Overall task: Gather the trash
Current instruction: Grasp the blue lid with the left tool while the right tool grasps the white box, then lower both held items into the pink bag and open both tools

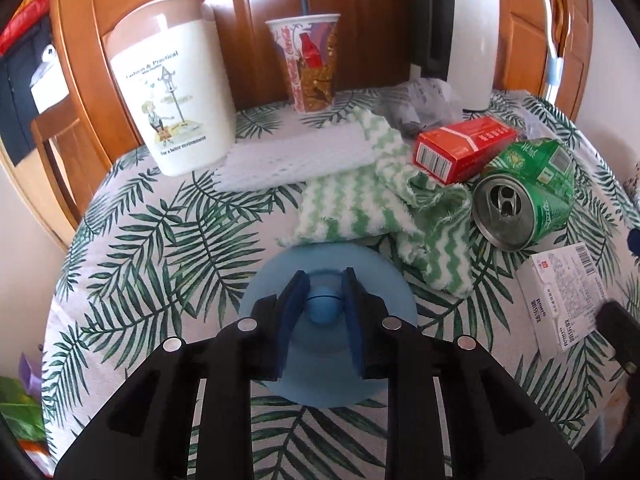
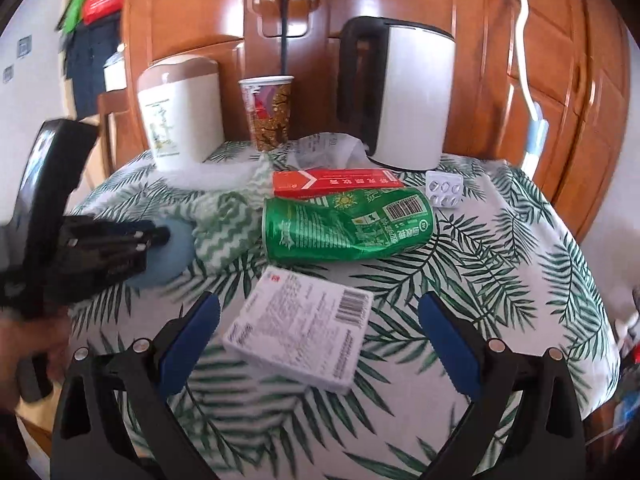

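Now left gripper (image 1: 325,286) clamped on blue lid (image 1: 328,360) knob, lid on bench (image 1: 160,240). Right gripper (image 2: 320,336) apart over white box (image 2: 298,330). Risk: knob slipping; box skidding into crushed can (image 2: 344,224).

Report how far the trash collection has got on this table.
Done: nothing visibly binned yet. In hand: the left gripper is shut on the knob of the blue lid, which lies on the table; the right gripper hangs open over the white box. Left: the crushed green can, red box, pill pack and paper cup.
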Motion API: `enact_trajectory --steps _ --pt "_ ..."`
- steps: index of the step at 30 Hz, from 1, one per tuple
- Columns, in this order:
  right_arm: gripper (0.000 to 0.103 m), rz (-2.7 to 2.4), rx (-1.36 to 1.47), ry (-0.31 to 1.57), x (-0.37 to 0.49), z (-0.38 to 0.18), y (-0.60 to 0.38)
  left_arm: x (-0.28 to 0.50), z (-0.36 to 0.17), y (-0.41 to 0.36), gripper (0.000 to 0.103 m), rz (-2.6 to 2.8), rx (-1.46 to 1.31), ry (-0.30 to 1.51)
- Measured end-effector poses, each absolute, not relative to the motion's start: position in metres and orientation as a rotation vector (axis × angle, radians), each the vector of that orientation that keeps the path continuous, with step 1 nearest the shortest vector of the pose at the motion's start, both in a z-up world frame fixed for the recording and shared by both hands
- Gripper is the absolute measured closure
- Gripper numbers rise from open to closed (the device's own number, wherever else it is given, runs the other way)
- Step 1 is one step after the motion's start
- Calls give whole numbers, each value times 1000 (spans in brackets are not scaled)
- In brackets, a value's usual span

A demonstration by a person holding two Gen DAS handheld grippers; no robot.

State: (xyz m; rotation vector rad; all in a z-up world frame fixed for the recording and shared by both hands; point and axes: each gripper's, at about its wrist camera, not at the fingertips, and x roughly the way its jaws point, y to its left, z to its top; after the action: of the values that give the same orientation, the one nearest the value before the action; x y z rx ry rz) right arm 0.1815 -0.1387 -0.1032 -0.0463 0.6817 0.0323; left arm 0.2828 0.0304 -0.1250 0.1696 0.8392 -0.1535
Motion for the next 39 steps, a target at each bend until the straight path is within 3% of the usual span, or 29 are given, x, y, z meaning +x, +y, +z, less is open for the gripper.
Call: enact_trajectory --steps 11,16,39 --pt "5 -16 -159 780 205 -132 -111 284 -125 36 80 -173 137 847" --pt "15 12 -151 778 205 -134 -121 284 -125 35 80 -170 147 849" --pt "16 195 -133 697 175 -126 -158 254 -122 32 80 -155 167 829"
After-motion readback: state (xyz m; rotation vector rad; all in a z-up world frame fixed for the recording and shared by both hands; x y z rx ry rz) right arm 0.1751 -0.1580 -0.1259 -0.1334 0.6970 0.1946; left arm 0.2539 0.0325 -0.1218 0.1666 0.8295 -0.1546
